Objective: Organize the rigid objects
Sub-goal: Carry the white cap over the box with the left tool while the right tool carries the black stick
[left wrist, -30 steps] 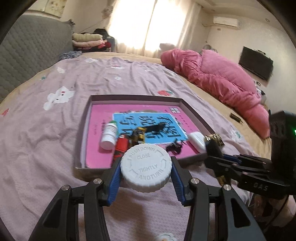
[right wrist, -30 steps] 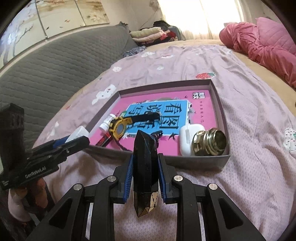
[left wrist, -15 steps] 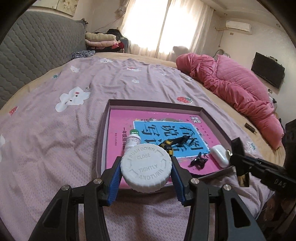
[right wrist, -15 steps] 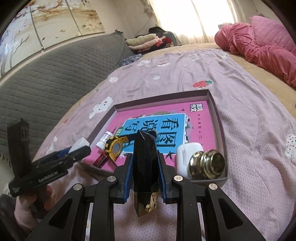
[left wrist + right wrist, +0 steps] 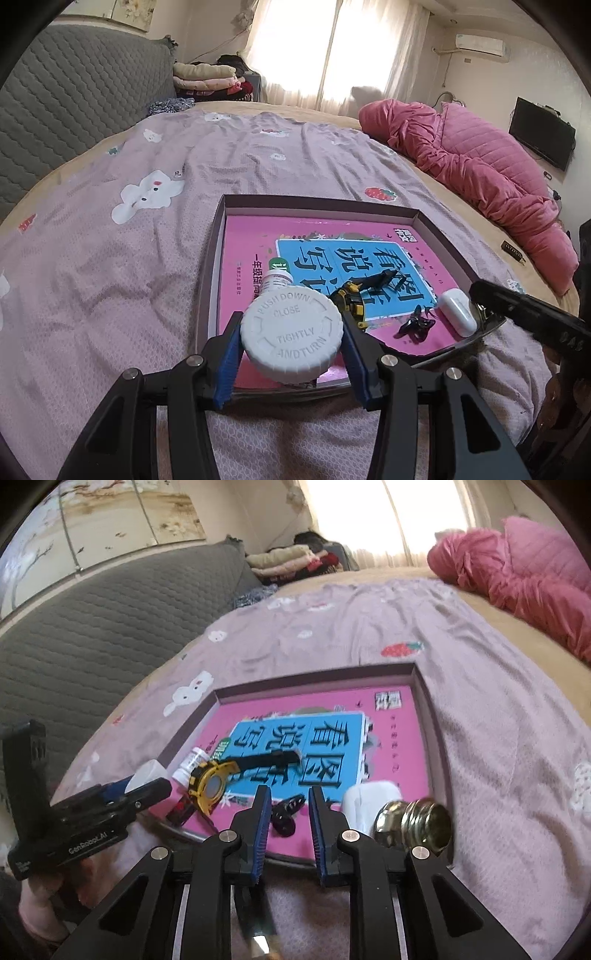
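Both tongs hung low over the near edge of a shallow box (image 5: 218, 236) on a bed. Left tongs (image 5: 291, 345) pinched a white bottle (image 5: 291, 336) by its ribbed cap, cap facing the camera and reading "PUSH DOWN CLOSE TIGHTLY AND TURN", its long axis running away toward the box. Right tongs (image 5: 285, 812) stood spread with nothing between the blue pads; a dark, blurred piece (image 5: 258, 930) lay on the sheet below them. Inside the box, on a pink and blue book (image 5: 388, 738), lay a small white bottle (image 5: 190, 766), a yellow-rimmed watch (image 5: 212, 784), a white case (image 5: 364, 797) and a brass knob (image 5: 421, 821). Beyond lay a lilac printed sheet (image 5: 110, 258), a pink quilt (image 5: 480, 166), a grey padded headboard (image 5: 92, 627) and a bright curtained window (image 5: 314, 44).
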